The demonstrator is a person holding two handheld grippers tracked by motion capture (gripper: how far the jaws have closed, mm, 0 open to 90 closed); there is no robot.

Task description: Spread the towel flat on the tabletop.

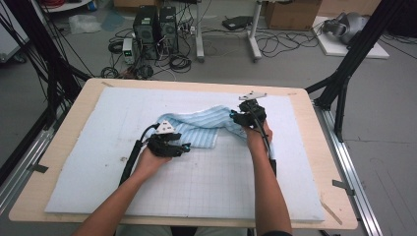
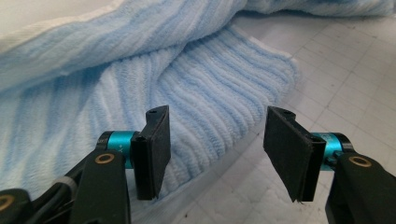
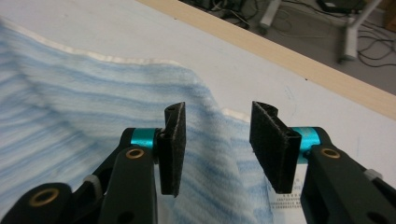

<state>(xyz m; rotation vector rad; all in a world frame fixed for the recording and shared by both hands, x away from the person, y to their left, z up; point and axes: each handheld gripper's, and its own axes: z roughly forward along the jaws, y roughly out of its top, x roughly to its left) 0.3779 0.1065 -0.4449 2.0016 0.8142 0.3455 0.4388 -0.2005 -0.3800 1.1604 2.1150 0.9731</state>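
High view: a light blue striped towel [image 1: 199, 126] lies rumpled on the pale gridded mat [image 1: 211, 182], toward the middle and far half of it, one part bunched into a ridge that runs from the left gripper to the right one. The left gripper [image 1: 184, 147] sits at the towel's near left edge; the right gripper [image 1: 235, 118] is at the towel's right end. The mat covers a wooden table [image 1: 64, 142], and computer towers [image 1: 155, 27] and cables lie on the floor beyond.

In the left gripper view the jaws are spread with nothing clamped; the ribbed towel [image 2: 196, 93] lies past them, its rounded corner resting on the mat [image 2: 345, 60].

In the right gripper view the jaws also stand apart, the towel [image 3: 93, 121] lying under and between them, its pads not pressing on it. A white label [image 3: 285, 205] shows at the towel's edge.
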